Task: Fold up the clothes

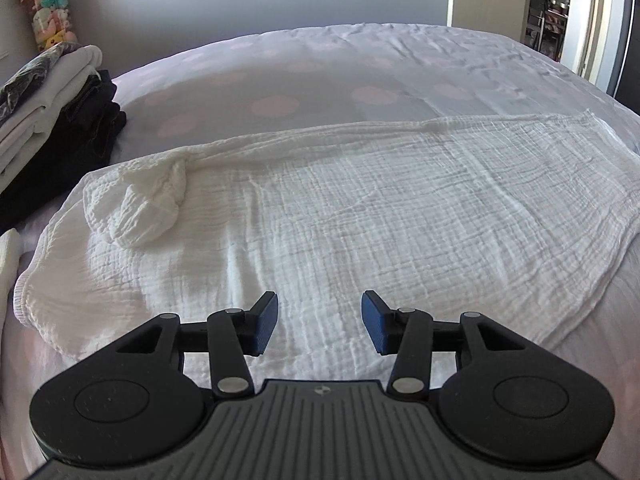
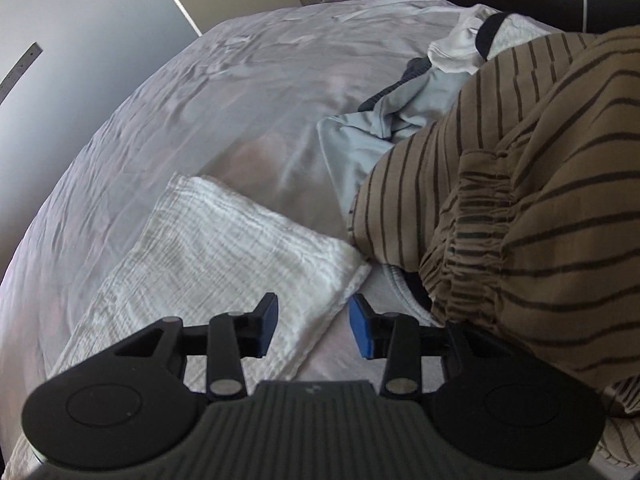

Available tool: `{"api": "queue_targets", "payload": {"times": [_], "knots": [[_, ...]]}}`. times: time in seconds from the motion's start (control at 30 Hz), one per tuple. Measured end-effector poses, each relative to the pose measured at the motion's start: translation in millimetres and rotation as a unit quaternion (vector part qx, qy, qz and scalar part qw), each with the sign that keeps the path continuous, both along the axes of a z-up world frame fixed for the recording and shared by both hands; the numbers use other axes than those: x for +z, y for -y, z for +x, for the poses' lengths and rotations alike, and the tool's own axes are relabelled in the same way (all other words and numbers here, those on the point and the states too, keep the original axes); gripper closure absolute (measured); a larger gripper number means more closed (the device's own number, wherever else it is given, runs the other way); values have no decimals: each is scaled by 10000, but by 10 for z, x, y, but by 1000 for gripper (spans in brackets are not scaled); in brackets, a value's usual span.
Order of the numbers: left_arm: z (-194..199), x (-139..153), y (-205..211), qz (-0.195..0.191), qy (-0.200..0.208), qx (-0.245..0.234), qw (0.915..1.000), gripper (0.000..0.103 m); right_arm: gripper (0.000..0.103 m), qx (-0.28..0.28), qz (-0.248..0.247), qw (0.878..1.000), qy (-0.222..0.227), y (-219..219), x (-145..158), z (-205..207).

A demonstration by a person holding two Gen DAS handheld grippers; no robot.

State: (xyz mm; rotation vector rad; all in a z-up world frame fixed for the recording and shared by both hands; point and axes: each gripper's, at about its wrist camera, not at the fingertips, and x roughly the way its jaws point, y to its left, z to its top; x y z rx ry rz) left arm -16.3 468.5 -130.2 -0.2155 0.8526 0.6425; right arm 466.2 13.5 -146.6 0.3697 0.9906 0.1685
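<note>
White crinkly cloth [image 1: 340, 216] lies spread flat on the bed [image 1: 320, 64], its long side running left to right, right under the left hand-held gripper [image 1: 319, 322]. The right hand-held gripper [image 2: 313, 326] sits by the cloth's right corner. Both have their fingers apart and hold nothing. A bunched bit sits far left. Folded clothes [image 1: 60, 100] are stacked far left; a striped garment [image 2: 520, 200] lies right. A doorway shows behind.

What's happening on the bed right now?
Left gripper, right gripper open, empty. White muslin garment flat. Striped brown clothing crowds right.
</note>
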Motion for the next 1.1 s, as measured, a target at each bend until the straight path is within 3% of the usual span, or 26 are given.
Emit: {"api": "queue_targets", "payload": {"times": [0.27, 0.3, 0.37, 0.4, 0.6, 0.7, 0.83, 0.93, 1.1], "knots": [[-245, 93, -307, -148, 100, 655, 9977, 49, 61, -255, 135, 9996, -29, -8, -235, 187], [-277, 105, -347, -168, 111, 738, 9971, 49, 64, -253, 95, 9996, -19, -20, -237, 200], [-340, 128, -425, -207, 133, 902, 9956, 49, 89, -203, -41, 9998, 3, -50, -223, 221], [-372, 140, -464, -227, 144, 985, 9948, 49, 90, -144, -79, 9999, 26, -65, -206, 224], [-588, 210, -708, -403, 252, 1479, 9879, 49, 94, 252, -348, 9977, 525, -268, 178, 87], [-655, 223, -758, -470, 299, 1581, 9859, 49, 94, 787, -355, 9922, 902, -549, 511, -95], [-649, 255, -715, -548, 386, 1398, 9879, 49, 94, 1842, -490, 9730, 1299, -1097, 822, -473], [-683, 289, -707, -615, 525, 1355, 9875, 49, 94, 2653, -647, 9505, 1482, -1527, 939, -805], [-780, 311, -763, -731, 727, 1478, 9836, 49, 94, 3804, -1066, 9075, 1426, -2128, 725, -1412]]}}
